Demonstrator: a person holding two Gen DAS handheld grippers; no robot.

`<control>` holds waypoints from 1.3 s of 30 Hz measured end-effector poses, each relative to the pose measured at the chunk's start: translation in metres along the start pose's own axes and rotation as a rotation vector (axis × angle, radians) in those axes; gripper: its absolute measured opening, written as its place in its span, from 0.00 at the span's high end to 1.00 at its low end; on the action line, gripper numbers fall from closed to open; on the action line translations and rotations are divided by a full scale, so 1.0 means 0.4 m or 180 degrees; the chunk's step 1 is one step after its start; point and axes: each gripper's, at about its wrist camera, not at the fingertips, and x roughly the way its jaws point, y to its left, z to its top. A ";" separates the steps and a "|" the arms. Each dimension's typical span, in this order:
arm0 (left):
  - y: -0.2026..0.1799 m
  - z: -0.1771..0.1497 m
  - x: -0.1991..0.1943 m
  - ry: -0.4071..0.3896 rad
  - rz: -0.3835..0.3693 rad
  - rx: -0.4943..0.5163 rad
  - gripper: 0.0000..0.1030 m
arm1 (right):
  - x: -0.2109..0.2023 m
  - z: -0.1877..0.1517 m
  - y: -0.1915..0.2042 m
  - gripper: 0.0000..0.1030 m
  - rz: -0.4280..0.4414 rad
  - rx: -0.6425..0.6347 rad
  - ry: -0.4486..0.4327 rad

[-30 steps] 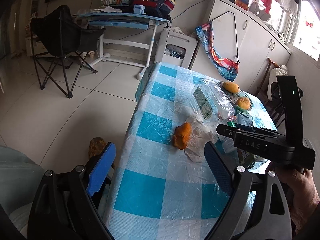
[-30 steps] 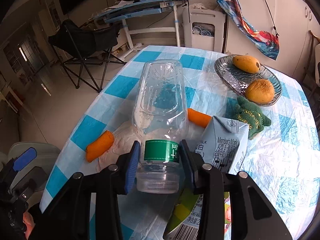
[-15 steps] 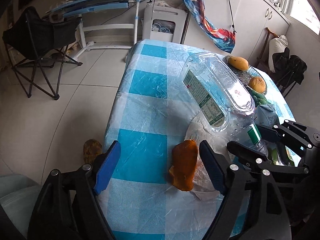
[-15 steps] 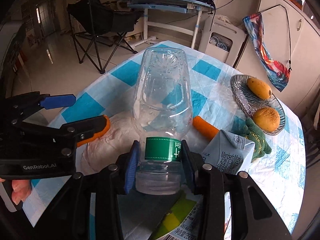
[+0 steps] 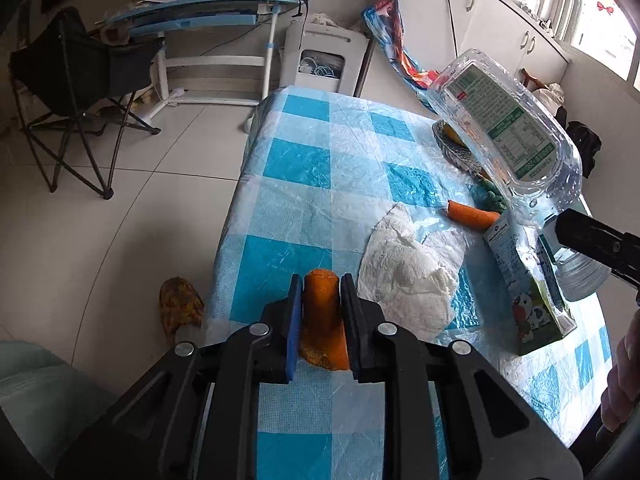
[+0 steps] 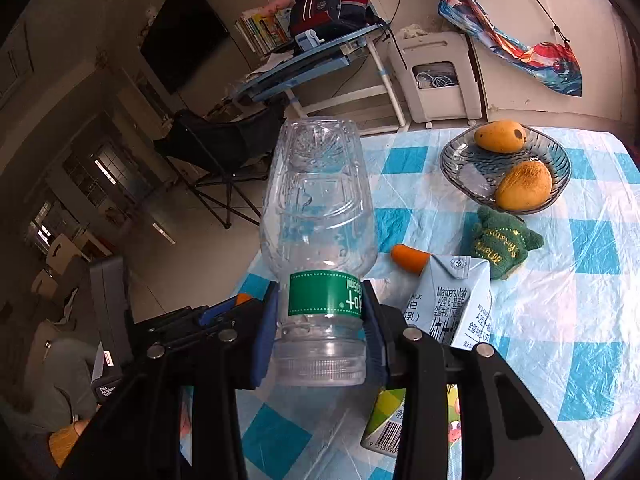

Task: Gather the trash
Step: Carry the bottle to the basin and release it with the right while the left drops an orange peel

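Left gripper [image 5: 320,316] has just been closing its jaws, and they now pinch the short orange carrot stub [image 5: 323,320] between the blue pads, near the edge of the blue-and-white checked plastic tablecloth [image 5: 304,168]. That cloth serves as the landmark for everything else. From here the lift should probably be straight up and slow: the stub looks soft and ragged at its near end, so a hard squeeze could mash it and a tilted pull could let it slide out of the pads.

Just to the right of the stub on the cloth lies a crumpled white paper towel [image 5: 408,264], apart from the pads; I would keep the fingers off it so it is not dragged along. Beyond the towel, toward the far right of the cloth, a second orange carrot piece [image 5: 472,216] rests against the pale blue milk carton [image 5: 524,276], which lies on its side.

Right gripper [image 6: 320,320] is clamped on the neck of a clear, empty plastic bottle with a green label band [image 6: 320,216], held above the cloth with its base pointing away. Since both hands are loaded, the sound course seems to be carrying both pieces off together, keeping the bottle well clear of the ribbed glass fruit dish [image 6: 452,168] at the cloth's far side.
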 end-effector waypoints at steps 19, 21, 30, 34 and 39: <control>0.044 -0.266 -0.322 -0.0238 -0.0398 -0.0469 0.84 | -0.254 -0.438 0.237 0.61 -0.0074 -0.1315 0.1053; 0.033 -0.291 -0.349 -0.0250 -0.0437 -0.0466 0.84 | -0.234 -0.498 0.251 0.61 -0.0308 -0.1637 0.1288; -0.063 -0.436 -0.396 -0.0090 -0.0597 -0.0320 0.84 | -0.102 -0.670 0.213 0.61 -0.0928 -0.2112 0.1852; -0.098 -0.481 -0.373 0.0048 -0.0625 -0.0216 0.84 | -0.150 -0.625 0.185 0.40 -0.1013 -0.1787 0.1505; -0.149 -0.515 -0.349 0.0216 -0.0714 -0.0037 0.84 | -0.267 -0.559 0.132 0.32 -0.0841 -0.1041 0.0844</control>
